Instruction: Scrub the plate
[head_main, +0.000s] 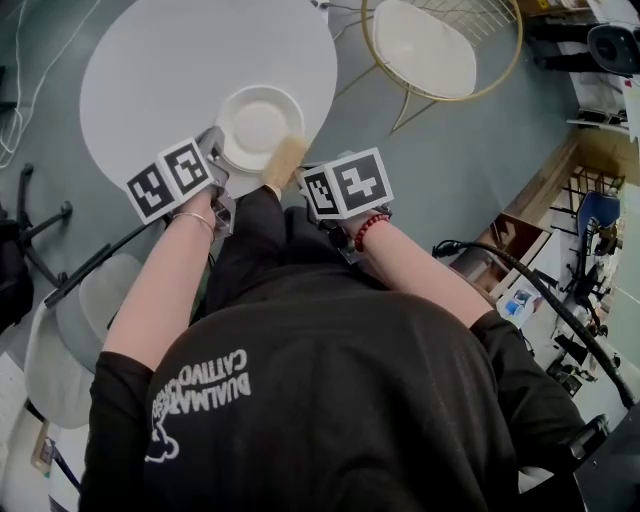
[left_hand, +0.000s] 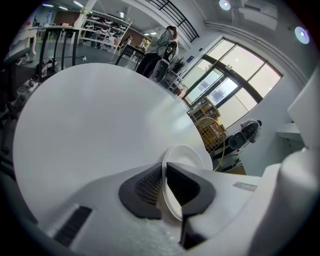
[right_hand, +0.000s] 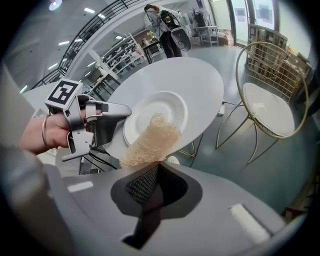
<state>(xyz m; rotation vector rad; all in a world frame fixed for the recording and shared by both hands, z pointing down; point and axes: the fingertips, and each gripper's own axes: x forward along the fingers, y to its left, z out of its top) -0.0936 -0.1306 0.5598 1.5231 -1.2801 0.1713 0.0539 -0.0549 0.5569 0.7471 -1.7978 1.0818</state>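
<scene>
Since the tan scrubber (right_hand: 150, 141) is already laid on the plate (head_main: 256, 122), the scrubbing itself looks to be the step in hand. The plate is found at the near edge of the white counter (head_main: 150, 70), upper middle of the head view, and its left rim is pinched between the nearly closed jaws of the left hand-held gripper (left_hand: 164, 184). The right hand-held gripper (right_hand: 154, 172) is clamped shut on the scrubber's lower end, with the far tip reaching the plate's centre. Whether the plate is lifted off the counter can't be told. Next, the scrubber probably needs to be worked in strokes or circles across the dish, with pressure kept light enough that the rim isn't twisted out of the left grip.
</scene>
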